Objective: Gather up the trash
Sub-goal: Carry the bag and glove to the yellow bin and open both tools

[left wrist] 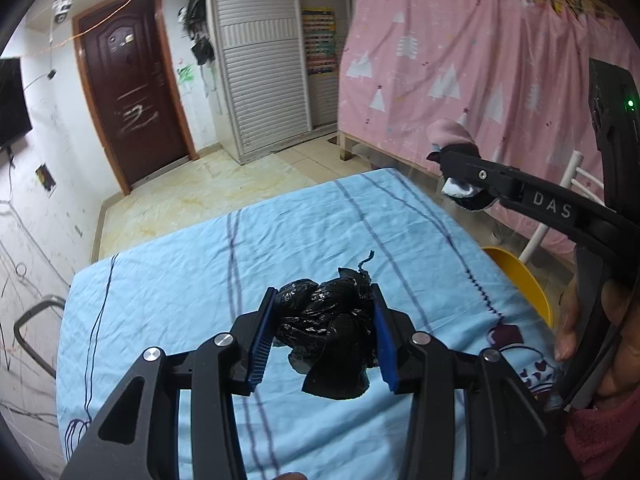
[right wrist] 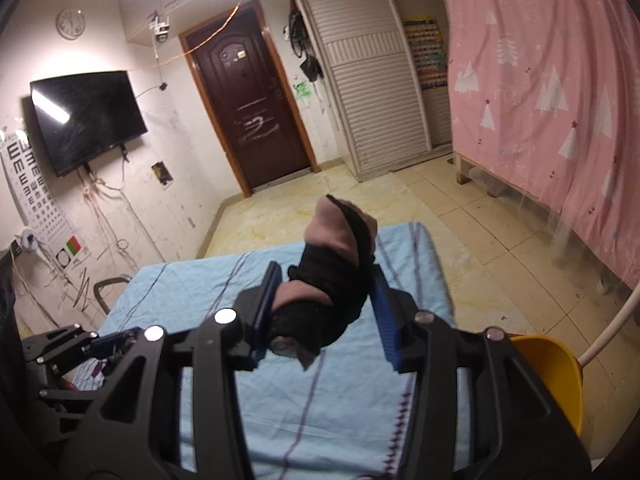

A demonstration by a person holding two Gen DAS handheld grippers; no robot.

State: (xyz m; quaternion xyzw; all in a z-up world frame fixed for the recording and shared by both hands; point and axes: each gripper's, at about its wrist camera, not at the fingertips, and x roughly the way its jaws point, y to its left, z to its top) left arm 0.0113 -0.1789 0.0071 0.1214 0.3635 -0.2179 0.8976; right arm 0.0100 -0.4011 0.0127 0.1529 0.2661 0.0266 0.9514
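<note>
My left gripper (left wrist: pixel 323 294) is shut on a crumpled black plastic bag (left wrist: pixel 328 332) and holds it above the table with the light blue striped cloth (left wrist: pixel 172 296). My right gripper (right wrist: pixel 323 274) is shut on a bundled pink and black cloth item (right wrist: pixel 340 256) that sticks up past the fingertips, held above the same table (right wrist: pixel 224 280). The right gripper also shows in the left wrist view (left wrist: pixel 452 172) at the upper right, past the table's far right corner. The left gripper shows low at the left in the right wrist view (right wrist: pixel 108 344).
A yellow chair (left wrist: pixel 524 280) with a white frame stands at the table's right side; it also shows in the right wrist view (right wrist: pixel 556 372). A pink curtain (left wrist: pixel 480 60) covers the bed on the right. A dark chair frame (left wrist: pixel 36 328) stands left of the table. Beyond lie tiled floor and a brown door (right wrist: pixel 248 108).
</note>
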